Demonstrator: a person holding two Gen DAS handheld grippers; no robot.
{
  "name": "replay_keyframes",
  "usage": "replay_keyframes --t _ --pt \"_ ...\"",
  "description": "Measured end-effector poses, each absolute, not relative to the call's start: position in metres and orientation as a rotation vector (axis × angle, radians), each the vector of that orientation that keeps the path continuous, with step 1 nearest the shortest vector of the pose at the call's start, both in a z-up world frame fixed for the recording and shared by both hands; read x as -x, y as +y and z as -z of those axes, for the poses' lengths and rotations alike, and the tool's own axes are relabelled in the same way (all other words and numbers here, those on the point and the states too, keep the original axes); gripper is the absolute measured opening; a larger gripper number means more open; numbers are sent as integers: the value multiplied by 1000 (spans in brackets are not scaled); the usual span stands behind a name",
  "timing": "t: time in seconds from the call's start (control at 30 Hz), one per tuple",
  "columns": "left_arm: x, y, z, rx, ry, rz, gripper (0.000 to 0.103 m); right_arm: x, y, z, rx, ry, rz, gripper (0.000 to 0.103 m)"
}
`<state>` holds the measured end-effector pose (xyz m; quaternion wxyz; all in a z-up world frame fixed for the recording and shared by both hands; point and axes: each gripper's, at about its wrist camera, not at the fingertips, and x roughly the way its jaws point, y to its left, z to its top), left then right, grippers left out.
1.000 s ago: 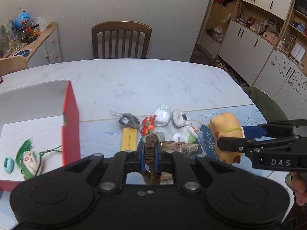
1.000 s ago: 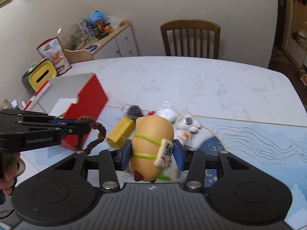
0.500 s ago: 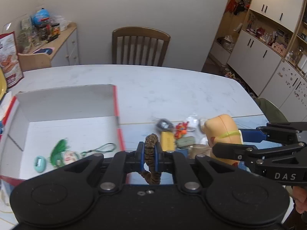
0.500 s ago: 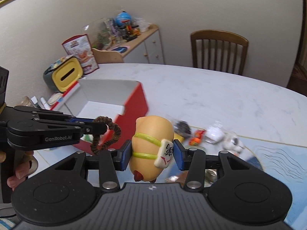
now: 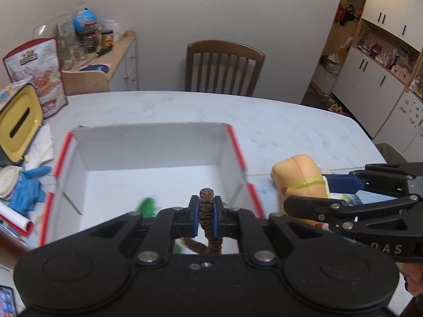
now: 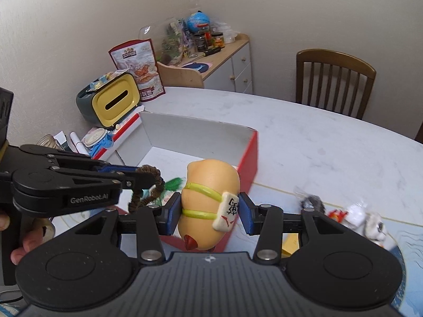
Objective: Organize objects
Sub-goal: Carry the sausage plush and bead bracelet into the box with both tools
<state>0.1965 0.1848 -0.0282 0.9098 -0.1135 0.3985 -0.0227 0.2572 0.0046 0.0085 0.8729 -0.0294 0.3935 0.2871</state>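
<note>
My left gripper (image 5: pixel 205 215) is clamped on a brown braided cord (image 5: pixel 207 208) above the red-sided box (image 5: pixel 239 155). My right gripper (image 6: pixel 210 212) pinches the tan squishy toy (image 6: pixel 208 185) just outside the box's right wall. I should carry each well past the rim before letting go.

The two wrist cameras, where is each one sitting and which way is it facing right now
Left wrist: rides the left gripper, looking along its fingers into the red-edged box; the brown cord is pinched, and the right gripper enters at right.
Right wrist: rides the right gripper, facing the box corner; it clamps the tan toy, with the left gripper and a hand at left.
Shared: box, cord, toy, chair.
</note>
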Motion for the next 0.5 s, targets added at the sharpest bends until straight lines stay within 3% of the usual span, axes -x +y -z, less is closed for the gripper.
replay_keyframes --t 0.5 --pt "-237 268 70 217 877 -96 8 -304 96 33 167 891 -596 45"
